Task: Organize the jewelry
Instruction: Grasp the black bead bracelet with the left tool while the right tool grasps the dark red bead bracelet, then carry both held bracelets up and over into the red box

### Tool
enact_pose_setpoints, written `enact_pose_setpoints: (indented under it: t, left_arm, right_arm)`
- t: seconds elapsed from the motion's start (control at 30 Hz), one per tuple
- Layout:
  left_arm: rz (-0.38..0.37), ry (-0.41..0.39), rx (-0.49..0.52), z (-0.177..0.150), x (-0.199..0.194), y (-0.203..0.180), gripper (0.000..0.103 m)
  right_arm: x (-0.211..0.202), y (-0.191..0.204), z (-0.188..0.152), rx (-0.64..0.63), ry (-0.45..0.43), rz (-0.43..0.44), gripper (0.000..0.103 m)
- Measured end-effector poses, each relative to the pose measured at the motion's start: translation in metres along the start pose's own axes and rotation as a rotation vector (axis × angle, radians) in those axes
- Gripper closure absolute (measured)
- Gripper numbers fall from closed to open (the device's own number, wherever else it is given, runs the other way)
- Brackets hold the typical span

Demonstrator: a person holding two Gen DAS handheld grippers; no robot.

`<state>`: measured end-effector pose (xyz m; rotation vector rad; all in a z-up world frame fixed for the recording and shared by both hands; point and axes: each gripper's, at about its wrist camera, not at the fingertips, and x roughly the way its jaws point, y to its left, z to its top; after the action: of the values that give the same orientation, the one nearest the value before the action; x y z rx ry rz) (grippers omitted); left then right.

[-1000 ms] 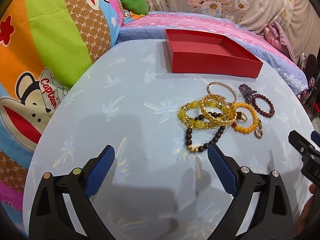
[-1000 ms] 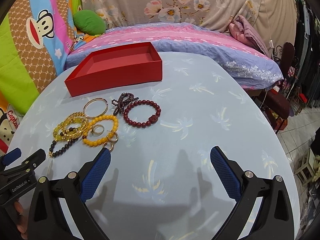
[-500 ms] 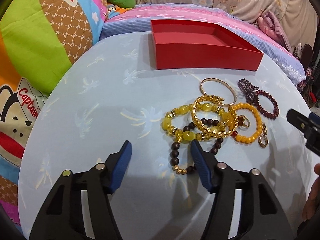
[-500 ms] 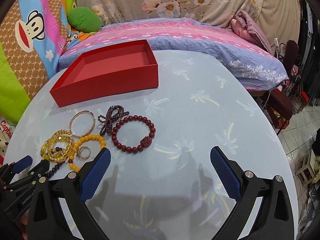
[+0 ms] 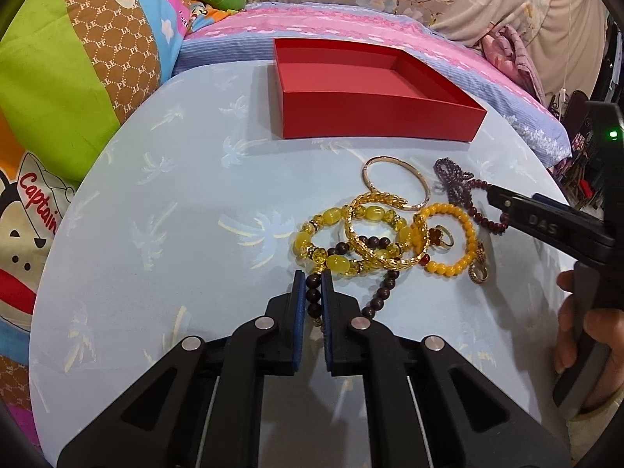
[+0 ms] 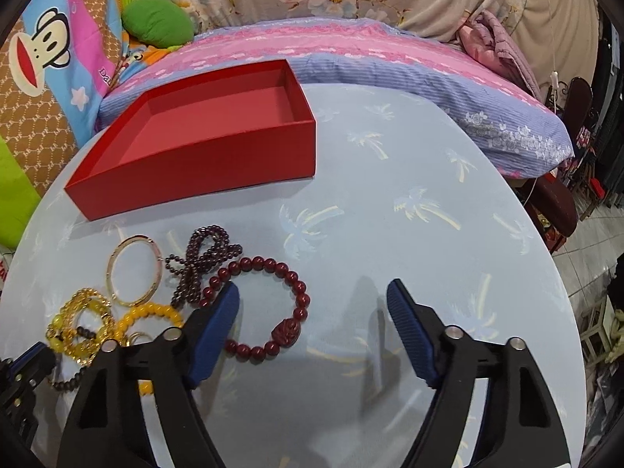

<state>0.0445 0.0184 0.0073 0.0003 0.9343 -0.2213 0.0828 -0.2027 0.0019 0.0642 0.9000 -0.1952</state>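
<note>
My left gripper (image 5: pixel 313 284) is clenched on a dark brown beaded bracelet (image 5: pixel 376 292), its blue pads pinching one strand of beads. Just ahead of its tips lies a tangled pile: a yellow glass-bead bracelet (image 5: pixel 331 241), a gold chain bangle (image 5: pixel 384 230), an orange bead bracelet (image 5: pixel 452 240) and a thin gold bangle (image 5: pixel 396 181). Farther ahead sits an empty red cardboard box (image 5: pixel 374 117). My right gripper (image 6: pixel 312 323) is spread wide over the pale blue palm-print tablecloth (image 6: pixel 409 179), its left finger lying across a dark red bead bracelet (image 6: pixel 269 304); a purple bead strand (image 6: pixel 202 261) lies just beyond.
</note>
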Motion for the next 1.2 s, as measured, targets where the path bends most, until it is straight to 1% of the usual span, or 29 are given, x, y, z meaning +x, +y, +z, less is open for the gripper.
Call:
enact_pose_setpoints:
  t: [0.03,0.07,0.1,0.13,0.17,0.23,0.27,0.33,0.37,0.43,0.47,0.6,0.73,0.83,1.03,1.07,1.1,1.2]
  left_arm:
    - [-0.002,0.005,0.000,0.000,0.000,0.000,0.095]
    - [-0.005,0.010,-0.001,0.000,0.001,0.000,0.095]
    - [-0.006,0.014,-0.003,0.000,0.001,0.001,0.095]
    - [-0.007,0.017,-0.003,-0.001,0.001,0.001,0.095]
    - [-0.009,0.021,-0.004,-0.001,0.000,0.001,0.095]
    - [-0.018,0.027,-0.005,-0.002,-0.001,0.001,0.095]
    - [-0.023,0.029,-0.005,-0.003,-0.002,0.001,0.095]
    - [-0.034,0.033,-0.004,-0.004,-0.006,0.000,0.095]
    - [-0.042,0.035,-0.004,-0.004,-0.009,0.000,0.095]
    - [-0.051,0.032,-0.002,-0.005,-0.015,-0.002,0.095]
    - [-0.059,0.029,0.000,-0.005,-0.020,-0.002,0.095]
    - [-0.081,0.012,0.010,-0.004,-0.037,-0.004,0.096]
    - [-0.105,-0.017,0.019,0.003,-0.057,-0.008,0.096]
    - [-0.125,-0.060,0.031,0.012,-0.075,-0.012,0.096]
    - [-0.151,-0.117,0.055,0.037,-0.097,-0.019,0.096]
    - [-0.152,-0.128,0.060,0.042,-0.099,-0.020,0.096]
    - [-0.149,-0.141,0.064,0.048,-0.101,-0.021,0.096]
    - [-0.156,-0.161,0.066,0.069,-0.101,-0.023,0.096]
  right_arm:
    - [0.004,0.000,0.000,0.000,0.012,-0.001,0.040]
    - [0.007,0.000,0.000,0.000,0.022,-0.002,0.042]
    - [0.007,0.000,0.000,0.001,0.017,0.002,0.044]
    - [0.006,0.000,-0.001,-0.001,0.011,0.003,0.050]
    - [0.005,0.001,-0.002,-0.007,0.008,0.005,0.053]
    - [0.002,0.003,-0.005,-0.020,0.004,0.010,0.068]
    - [0.001,0.004,-0.006,-0.025,0.005,0.014,0.072]
    - [-0.003,0.005,-0.009,-0.027,0.011,0.026,0.090]
    - [-0.005,0.004,-0.010,-0.024,0.014,0.029,0.092]
    - [-0.010,0.002,-0.014,-0.013,0.020,0.041,0.094]
    - [-0.013,0.001,-0.016,-0.007,0.022,0.052,0.096]
    - [-0.032,-0.004,-0.021,0.007,0.011,0.077,0.096]
    - [-0.053,-0.007,-0.020,0.009,-0.017,0.098,0.096]
    - [-0.065,-0.011,-0.018,0.023,-0.035,0.125,0.096]
    - [-0.085,-0.012,-0.007,0.035,-0.072,0.168,0.096]
    - [-0.087,-0.011,-0.004,0.033,-0.078,0.174,0.097]
    - [-0.090,-0.010,-0.001,0.031,-0.083,0.181,0.102]
    - [-0.094,-0.008,0.015,0.025,-0.106,0.203,0.102]
